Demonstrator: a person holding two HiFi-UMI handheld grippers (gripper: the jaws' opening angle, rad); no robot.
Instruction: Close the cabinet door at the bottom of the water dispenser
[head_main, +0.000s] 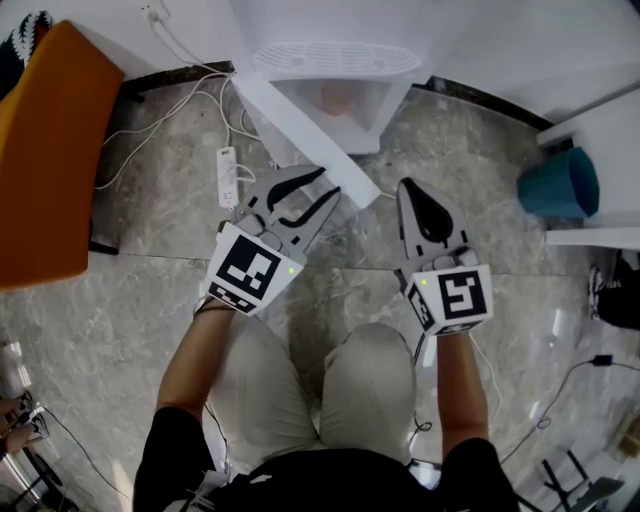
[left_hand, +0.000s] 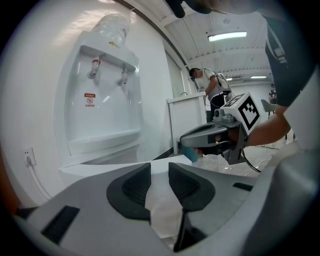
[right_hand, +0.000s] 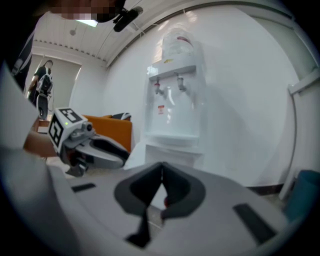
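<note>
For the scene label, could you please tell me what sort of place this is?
Probably an office break corner or lounge: a white water dispenser, an orange seat and a polished stone floor.

Top: the white plastic water dispenser is cut off by the head view's upper edge.
Cabinet inside: pinkish shape in its open base, unidentifiable.
Sticker: small red-and-white label beneath its taps, print illegible.

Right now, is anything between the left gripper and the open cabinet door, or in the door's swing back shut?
Nothing visible. The left gripper, jaws open, is close by the cabinet door. The right gripper sits beside its free edge, and the power strip lies outside the swing.
</note>
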